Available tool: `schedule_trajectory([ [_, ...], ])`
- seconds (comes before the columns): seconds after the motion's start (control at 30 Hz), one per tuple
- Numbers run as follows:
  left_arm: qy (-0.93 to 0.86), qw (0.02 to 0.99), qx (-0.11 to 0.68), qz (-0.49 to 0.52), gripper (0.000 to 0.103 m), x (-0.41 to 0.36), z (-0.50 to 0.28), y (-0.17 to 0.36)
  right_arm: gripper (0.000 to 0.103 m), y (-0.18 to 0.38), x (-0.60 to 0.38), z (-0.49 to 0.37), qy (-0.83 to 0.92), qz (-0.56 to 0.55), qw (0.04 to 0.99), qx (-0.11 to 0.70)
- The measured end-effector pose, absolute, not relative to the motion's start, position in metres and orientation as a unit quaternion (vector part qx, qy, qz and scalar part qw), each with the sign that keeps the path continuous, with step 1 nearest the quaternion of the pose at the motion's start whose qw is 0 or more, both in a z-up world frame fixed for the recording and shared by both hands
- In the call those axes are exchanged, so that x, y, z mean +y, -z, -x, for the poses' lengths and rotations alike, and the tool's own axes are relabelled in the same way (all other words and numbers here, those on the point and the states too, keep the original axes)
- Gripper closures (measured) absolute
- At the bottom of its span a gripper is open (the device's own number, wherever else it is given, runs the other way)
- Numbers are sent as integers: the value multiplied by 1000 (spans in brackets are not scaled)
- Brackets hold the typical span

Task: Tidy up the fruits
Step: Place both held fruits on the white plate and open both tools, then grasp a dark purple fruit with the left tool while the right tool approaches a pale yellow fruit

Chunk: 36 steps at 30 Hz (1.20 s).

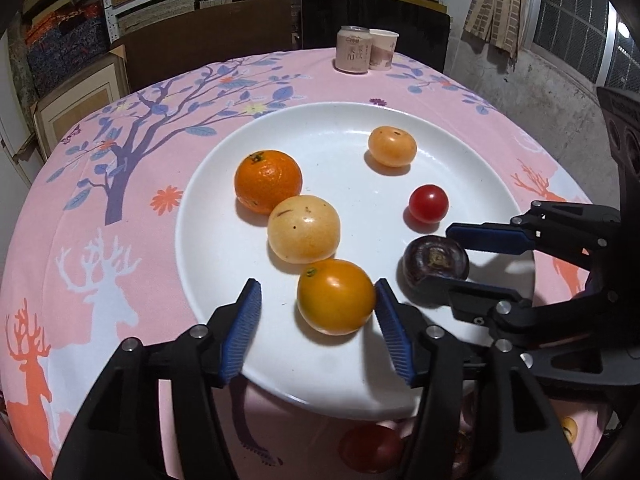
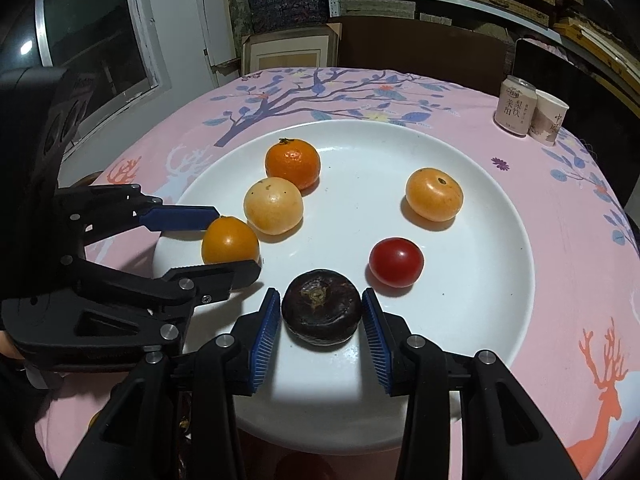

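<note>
A white plate holds several fruits. My left gripper is open around an orange tomato resting on the plate; its right pad touches the fruit and its left pad stands clear. My right gripper is open around a dark purple fruit on the plate, with small gaps at both pads. Also on the plate: a mandarin, a pale yellow fruit, a light orange fruit and a red cherry tomato.
The round table has a pink cloth. A drink can and a paper cup stand at its far edge. A red fruit and a yellow fruit lie on the cloth near me, below the plate.
</note>
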<state>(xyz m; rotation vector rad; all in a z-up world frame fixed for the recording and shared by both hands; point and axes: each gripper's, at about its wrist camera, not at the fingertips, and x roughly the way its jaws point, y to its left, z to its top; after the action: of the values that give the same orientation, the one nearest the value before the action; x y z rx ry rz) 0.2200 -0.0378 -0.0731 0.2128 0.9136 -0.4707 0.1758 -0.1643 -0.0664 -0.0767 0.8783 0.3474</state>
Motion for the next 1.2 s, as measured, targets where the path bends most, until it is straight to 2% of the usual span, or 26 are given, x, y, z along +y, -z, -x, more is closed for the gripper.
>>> schedule_trajectory([
  [0.27, 235, 886, 384, -113, 44, -15, -150, 34, 60, 26, -190, -119, -162, 25, 909, 383],
  [0.33, 243, 887, 375, -116, 37, -8, -122, 31, 59, 21, -200, -96, -170, 11, 909, 379],
  [0.4, 251, 886, 372, -117, 37, -1, -96, 33, 56, 25, -208, -70, -175, -1, 909, 379],
  [0.63, 265, 877, 381, -125, 37, 14, -30, 64, 56, 63, -226, -11, -171, -42, 896, 407],
  [1.07, 249, 866, 397, -172, 37, -20, -21, 87, 56, 69, -227, 12, -164, -41, 896, 410],
  [1.17, 240, 864, 399, -190, 38, -27, -22, 94, 56, 69, -228, 13, -162, -42, 897, 410],
  [1.2, 242, 862, 404, -189, 42, -27, -23, 96, 56, 69, -229, 12, -162, -43, 897, 410],
])
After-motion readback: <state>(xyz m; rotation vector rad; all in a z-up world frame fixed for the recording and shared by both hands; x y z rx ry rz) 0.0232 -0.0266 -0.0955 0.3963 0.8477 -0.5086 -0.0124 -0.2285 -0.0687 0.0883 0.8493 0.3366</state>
